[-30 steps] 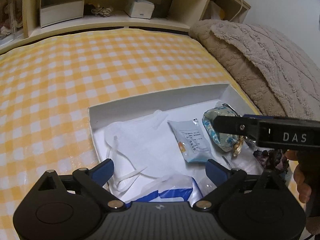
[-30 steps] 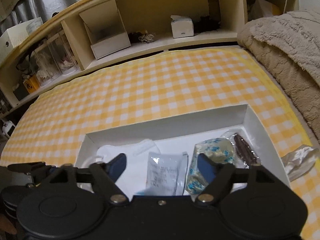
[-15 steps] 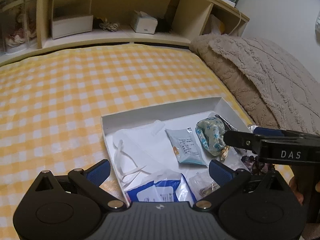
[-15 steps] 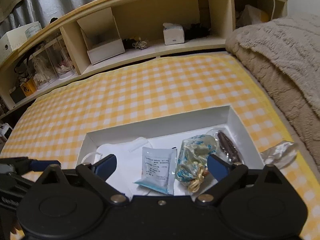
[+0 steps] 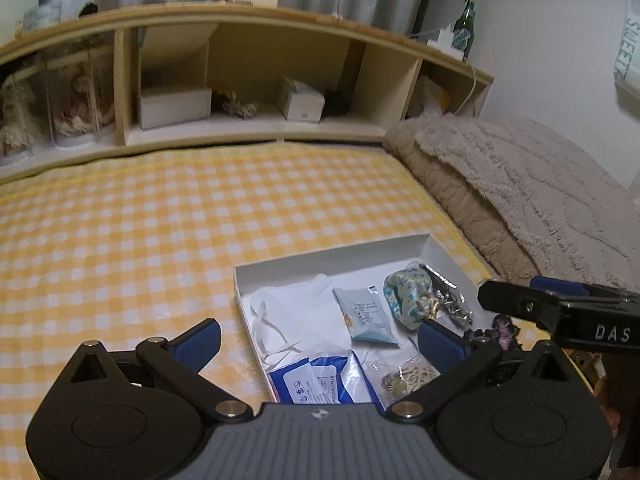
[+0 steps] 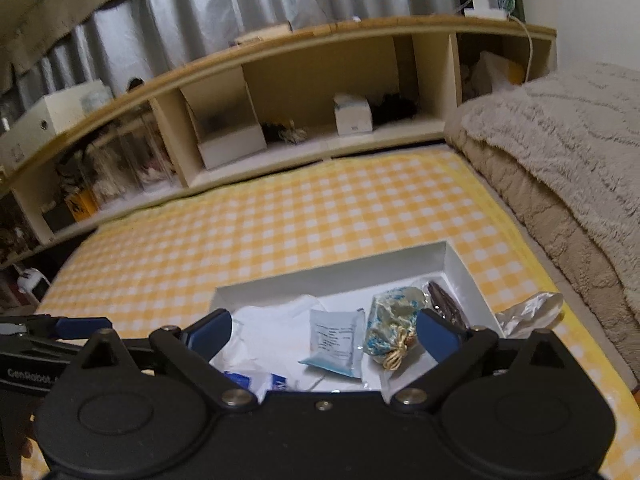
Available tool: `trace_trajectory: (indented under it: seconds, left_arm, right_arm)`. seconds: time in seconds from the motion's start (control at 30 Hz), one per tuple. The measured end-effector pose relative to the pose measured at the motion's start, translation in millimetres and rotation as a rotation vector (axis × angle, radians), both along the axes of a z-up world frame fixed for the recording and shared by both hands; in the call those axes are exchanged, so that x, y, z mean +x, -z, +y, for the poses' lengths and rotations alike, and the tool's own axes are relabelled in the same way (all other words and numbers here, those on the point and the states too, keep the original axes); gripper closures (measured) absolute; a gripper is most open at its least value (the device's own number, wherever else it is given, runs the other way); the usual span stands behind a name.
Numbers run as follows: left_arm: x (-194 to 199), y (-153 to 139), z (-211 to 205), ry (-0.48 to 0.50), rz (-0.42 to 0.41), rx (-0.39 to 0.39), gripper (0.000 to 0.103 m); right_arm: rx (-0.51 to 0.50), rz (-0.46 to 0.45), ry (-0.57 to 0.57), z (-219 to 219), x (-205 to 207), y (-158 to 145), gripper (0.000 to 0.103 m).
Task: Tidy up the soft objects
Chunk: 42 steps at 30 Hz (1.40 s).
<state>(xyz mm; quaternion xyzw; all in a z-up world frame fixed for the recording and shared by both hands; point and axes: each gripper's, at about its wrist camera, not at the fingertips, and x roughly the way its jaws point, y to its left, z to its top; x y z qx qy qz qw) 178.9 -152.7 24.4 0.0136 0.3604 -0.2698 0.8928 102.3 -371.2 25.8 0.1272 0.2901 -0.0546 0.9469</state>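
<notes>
Shallow white card box (image 5: 328,264) of soft things on a yellow gingham sheet (image 5: 160,220)
Brocade pouch (image 6: 394,312) and crinkly sachet (image 6: 334,336) lie inside; left gripper (image 5: 318,338) and right gripper (image 6: 324,330) both gape wide, empty, above it

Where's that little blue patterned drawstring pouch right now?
The pouch lies inside the white box on the checked bedspread, toward its right end, between the pale sachet and a dark wrapped item.

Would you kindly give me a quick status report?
Both grippers open, empty: left, right jaws just opened. Patterned pouch lies in white box. Nothing in the way.
</notes>
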Motion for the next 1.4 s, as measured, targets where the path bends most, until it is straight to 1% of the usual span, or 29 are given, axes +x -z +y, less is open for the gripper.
trace_trajectory:
  seconds: [0.2,0.37,0.53,0.7,0.83,1.1,1.23,1.4]
  left_arm:
    - [-31,-24,14,-0.039,-0.064,0.000,0.000]
    - [-54,-36,29,-0.060,-0.105,-0.010,0.000]
    - [-74,-42,43,-0.078,-0.123,-0.011,0.000]
    - [-88,-42,61,-0.095,-0.117,-0.027,0.000]
    - [-100,-39,70,-0.105,-0.129,-0.021,0.000]
    - [-133,-28,78,-0.136,-0.213,0.075,0.000]
    - [-145,-23,85,-0.147,-0.227,0.091,0.000]
    - [-157,-14,87,-0.165,-0.237,0.119,0.000]
  right_arm:
    - [0.025,-0.041,-0.038,12,-29,-18,0.002]
    - [0.002,-0.063,-0.045,23,-55,-32,0.001]
    - [-0.021,-0.069,-0.048,34,-77,-39,0.000]
    - [-0.037,-0.071,-0.053,42,-99,-39,0.000]
    - [-0.063,-0.061,-0.047,49,-114,-34,0.000]
    - [-0.121,-0.049,-0.026,61,-140,-24,0.000]
    - [-0.159,-0.050,0.001,65,-148,-18,0.000]
    - [-0.188,-0.068,0.006,71,-157,-14,0.000]
